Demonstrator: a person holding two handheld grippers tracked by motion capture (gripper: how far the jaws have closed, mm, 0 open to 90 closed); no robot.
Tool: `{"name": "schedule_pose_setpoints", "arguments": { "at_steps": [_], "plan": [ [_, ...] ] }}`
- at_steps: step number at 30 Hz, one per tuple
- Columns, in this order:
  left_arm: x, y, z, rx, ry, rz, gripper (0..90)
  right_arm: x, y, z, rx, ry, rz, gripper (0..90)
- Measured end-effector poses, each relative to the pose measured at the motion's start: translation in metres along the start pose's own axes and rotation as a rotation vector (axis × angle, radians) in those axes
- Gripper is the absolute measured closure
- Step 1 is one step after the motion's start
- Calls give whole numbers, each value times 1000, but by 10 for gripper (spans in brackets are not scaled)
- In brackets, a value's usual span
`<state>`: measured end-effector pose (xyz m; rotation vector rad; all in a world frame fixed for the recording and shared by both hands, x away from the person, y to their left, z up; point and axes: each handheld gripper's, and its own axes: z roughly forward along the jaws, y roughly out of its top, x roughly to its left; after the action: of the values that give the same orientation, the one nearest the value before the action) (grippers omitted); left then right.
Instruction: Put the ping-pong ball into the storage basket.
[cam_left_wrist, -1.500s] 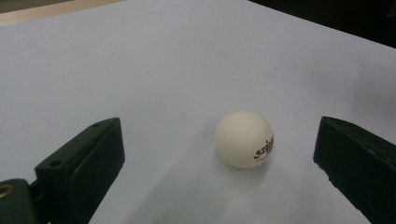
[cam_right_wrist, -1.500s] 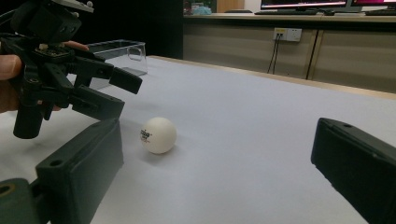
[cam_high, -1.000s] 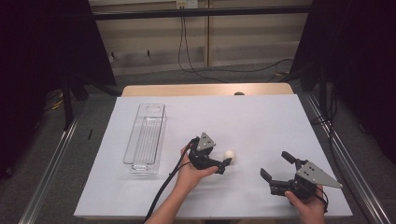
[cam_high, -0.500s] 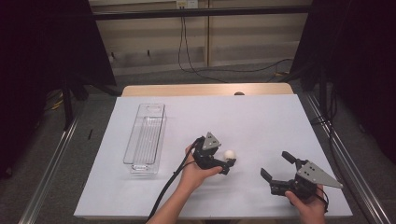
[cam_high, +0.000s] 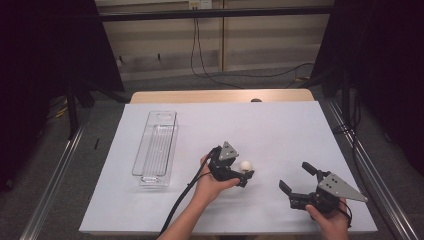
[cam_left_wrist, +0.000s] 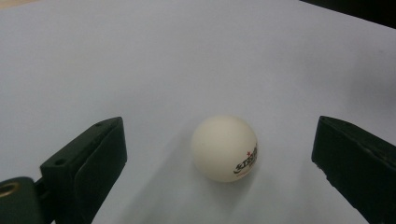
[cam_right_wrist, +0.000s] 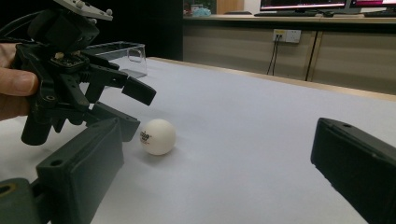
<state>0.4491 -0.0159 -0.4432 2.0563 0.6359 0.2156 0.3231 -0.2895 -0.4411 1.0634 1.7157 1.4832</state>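
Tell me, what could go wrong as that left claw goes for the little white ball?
The ping-pong ball sits loose on the white table, nearer one side of the open left gripper. If one of the fingers touches first, it may roll away. Squeezing off-centre could also pop it out towards the right gripper.

Your ball (cam_left_wrist: 224, 148) is smooth, cream-white plastic with a soft sheen and a small printed logo on its skin. It sits on a table (cam_high: 280, 125) covered in a matt white sheet that looks like paper, with bare pale wood showing along the far edge. Your left gripper (cam_high: 239, 172) and right gripper (cam_high: 296, 179) are matt black plastic, their jaws dull and faintly grainy, each topped by a flat grey plate. The bin (cam_high: 156, 148) is clear, glossy plastic.
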Motion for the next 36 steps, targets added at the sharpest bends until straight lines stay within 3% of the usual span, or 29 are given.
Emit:
{"name": "schedule_pose_setpoints", "arguments": {
  "at_steps": [15,23,27,36],
  "plan": [
    [-1,0,3,7,-8,0,46,0,0,0,1,2,2,18],
    [-2,0,5,27,-15,20,57,0,0,0,5,1,3,18],
    [-2,0,7,23,-15,6,88,0,0,0,5,3,0,19],
    [-6,2,10,20,-24,35,152,-1,0,-1,1,4,0,19]
  ]
}}
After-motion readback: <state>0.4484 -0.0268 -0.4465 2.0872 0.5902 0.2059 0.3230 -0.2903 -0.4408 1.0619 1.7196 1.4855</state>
